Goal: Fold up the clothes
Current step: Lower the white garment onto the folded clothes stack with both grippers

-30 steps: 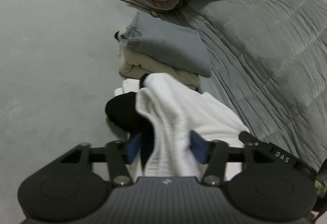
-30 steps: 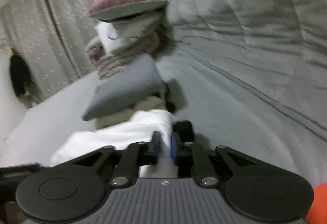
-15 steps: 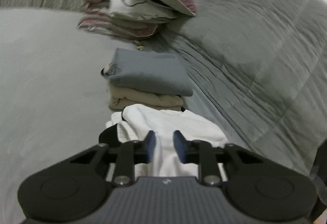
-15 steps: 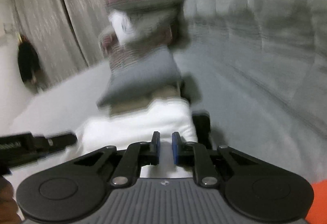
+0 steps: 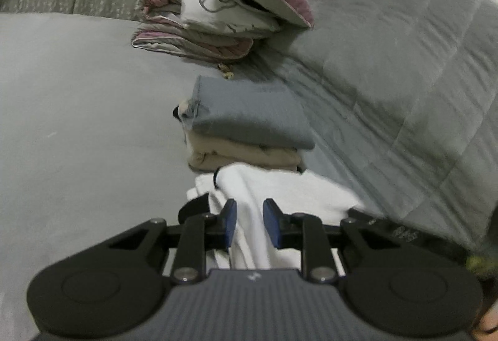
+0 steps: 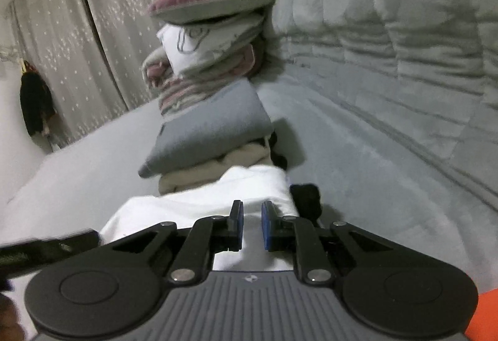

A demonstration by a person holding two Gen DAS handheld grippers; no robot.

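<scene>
A white garment (image 5: 280, 188) with a black part (image 5: 193, 207) lies on the grey bed, just in front of a stack of folded clothes. My left gripper (image 5: 249, 210) is shut on a raised fold of the white cloth, which runs between its blue pads. In the right wrist view the same white garment (image 6: 202, 204) spreads under my right gripper (image 6: 251, 210), whose pads pinch its near edge; a black piece (image 6: 306, 197) sticks out on the right. Each gripper shows in the other's view: the right gripper's body (image 5: 398, 232) and the left gripper's body (image 6: 46, 247).
The stack has a grey folded piece (image 5: 249, 113) on a beige one (image 5: 242, 154). Behind it is a pile of pillows and bedding (image 5: 218, 14). A grey quilt (image 5: 404, 76) rises on the right, flat sheet (image 5: 77, 123) on the left. Curtains (image 6: 93, 29) hang behind.
The left jaws have closed from wide apart onto the white fold, and that gripper has risen, so the stack and pillows sit lower in view. The right gripper shifted sideways a little.
</scene>
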